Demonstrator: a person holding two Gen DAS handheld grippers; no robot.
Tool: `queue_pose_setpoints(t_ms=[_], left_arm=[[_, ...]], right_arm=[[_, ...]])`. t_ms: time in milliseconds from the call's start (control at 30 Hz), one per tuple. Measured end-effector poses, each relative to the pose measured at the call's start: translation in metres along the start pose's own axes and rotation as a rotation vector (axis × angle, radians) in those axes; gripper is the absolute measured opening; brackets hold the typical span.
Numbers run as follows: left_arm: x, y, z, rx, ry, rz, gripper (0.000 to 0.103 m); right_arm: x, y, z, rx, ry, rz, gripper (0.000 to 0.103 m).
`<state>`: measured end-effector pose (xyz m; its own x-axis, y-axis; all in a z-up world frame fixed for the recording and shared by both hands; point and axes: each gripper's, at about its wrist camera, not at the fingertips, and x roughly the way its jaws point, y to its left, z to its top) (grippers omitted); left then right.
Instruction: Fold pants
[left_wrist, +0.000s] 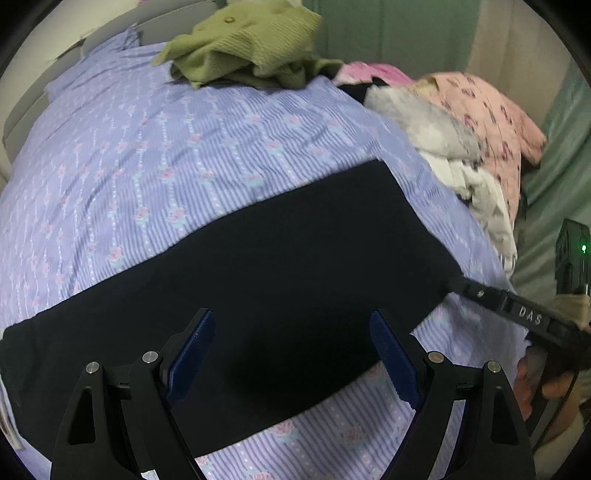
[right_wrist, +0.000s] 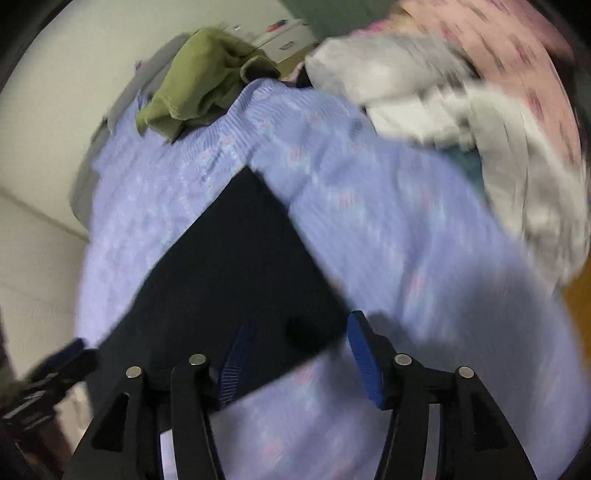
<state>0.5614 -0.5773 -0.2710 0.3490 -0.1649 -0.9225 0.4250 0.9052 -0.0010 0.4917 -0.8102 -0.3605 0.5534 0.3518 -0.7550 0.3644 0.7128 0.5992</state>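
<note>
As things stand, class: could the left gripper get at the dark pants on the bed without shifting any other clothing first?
Probably yes. The left gripper hangs with open jaws right over the dark pants, which lie flat on the bedsheet. The green garment and the clothes pile sit farther off, so nothing blocks it.

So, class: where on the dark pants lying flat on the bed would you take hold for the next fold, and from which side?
Grip the dark pants at the near right corner, coming from above and from the bed's near edge. They lie flat, so only an edge can be pinched; the right gripper, jaws open, hangs over that corner.
</note>
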Motion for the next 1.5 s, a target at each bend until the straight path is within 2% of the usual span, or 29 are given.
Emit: queue_pose_setpoints(t_ms=[100,200,467,533,567,633,733,833,900,1067,1167,1267,1400,1500], left_arm=[[0.001,-0.007,-0.005,0.011,0.011,-0.004,0.086],[-0.003,-0.011,-0.006,0.020,0.004,-0.002,0.086],[-0.015,-0.011,-0.003,0.010,-0.028,0.001,0.086],[-0.018,-0.012,-0.005,0.020,-0.037,0.007,0.086],[-0.020,-0.011,-0.007,0.024,-0.039,0.013,0.086],[-0.023,-0.007,-0.010,0.024,-0.038,0.020,0.086],[-0.030,0.010,-0.018,-0.014,-0.032,0.025,0.086],[-0.043,0.038,-0.029,-0.074,-0.029,0.054,0.086],[-0.054,0.061,-0.037,-0.123,-0.035,0.061,0.086],[-0.086,0.125,-0.068,-0.245,-0.064,0.083,0.086],[-0.110,0.176,-0.097,-0.323,-0.076,0.114,0.086],[-0.128,0.218,-0.125,-0.387,-0.069,0.131,0.086],[-0.157,0.275,-0.170,-0.448,-0.063,0.166,0.086],[-0.171,0.313,-0.198,-0.476,-0.050,0.188,0.086]], right_arm=[[0.019,-0.012,-0.014,0.101,0.029,0.043,0.056],[0.035,-0.027,-0.015,0.228,0.000,0.164,0.056],[0.062,-0.041,0.007,0.333,-0.069,0.284,0.056],[0.060,-0.041,0.007,0.355,-0.067,0.268,0.048],[0.057,-0.041,0.007,0.351,-0.065,0.244,0.030],[0.049,-0.030,0.010,0.329,-0.064,0.223,0.020],[0.020,0.012,0.019,0.166,-0.095,0.100,0.011],[-0.009,0.073,0.023,-0.052,-0.131,-0.026,0.010],[-0.024,0.120,0.024,-0.187,-0.156,-0.051,0.010],[-0.039,0.205,0.012,-0.394,-0.160,-0.042,0.010],[-0.032,0.267,-0.009,-0.535,-0.147,-0.055,0.010],[-0.015,0.324,-0.044,-0.656,-0.098,-0.058,0.010],[0.021,0.388,-0.106,-0.817,-0.012,-0.078,0.010],[0.063,0.420,-0.157,-0.886,0.096,-0.090,0.010]])
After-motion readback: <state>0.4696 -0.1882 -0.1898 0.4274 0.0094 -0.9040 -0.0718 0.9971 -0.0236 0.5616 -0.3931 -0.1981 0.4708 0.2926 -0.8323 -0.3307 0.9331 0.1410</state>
